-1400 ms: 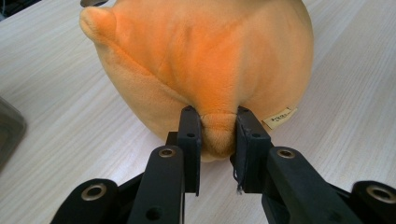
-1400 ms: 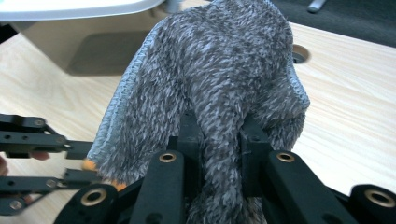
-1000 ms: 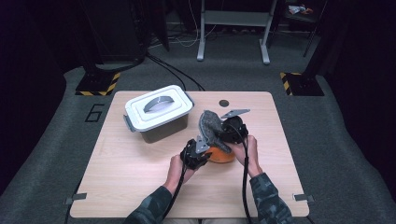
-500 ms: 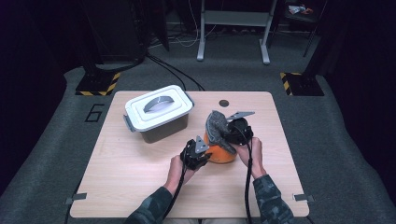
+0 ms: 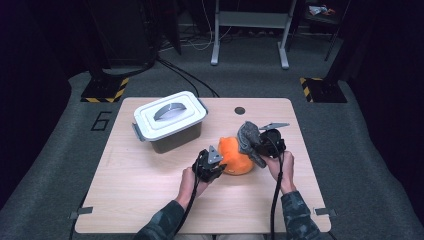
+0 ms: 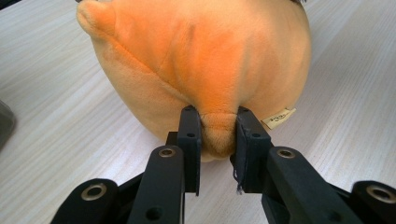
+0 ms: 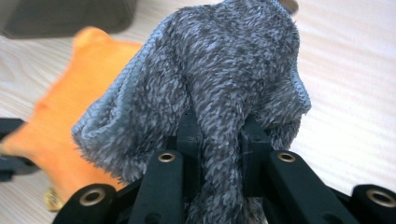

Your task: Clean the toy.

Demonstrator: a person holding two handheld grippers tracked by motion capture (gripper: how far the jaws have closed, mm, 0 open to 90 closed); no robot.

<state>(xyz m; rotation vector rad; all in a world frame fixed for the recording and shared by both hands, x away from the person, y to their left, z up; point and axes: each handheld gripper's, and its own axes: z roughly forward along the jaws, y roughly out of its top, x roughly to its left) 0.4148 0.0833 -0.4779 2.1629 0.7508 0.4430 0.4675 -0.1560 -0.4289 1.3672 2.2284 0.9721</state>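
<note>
Wiping an orange plush toy with a grey cloth

High view: toy point(image 5: 235, 157) on table point(image 5: 150, 185), between both grippers. Left gripper view: left gripper point(image 6: 217, 135) clamped on plush fold. Right gripper view: right gripper point(image 7: 219, 135) pinching cloth point(image 7: 219, 70); next, probably lowering cloth onto toy.

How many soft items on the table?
2: an orange plush toy near the table's middle, pinched by the left tool, and a grey fuzzy cloth in the right tool, beside it.

Orange toy point(image 6: 196, 60) — soft plush; grey cloth point(image 7: 224, 79) — fuzzy, shaggy.
</note>
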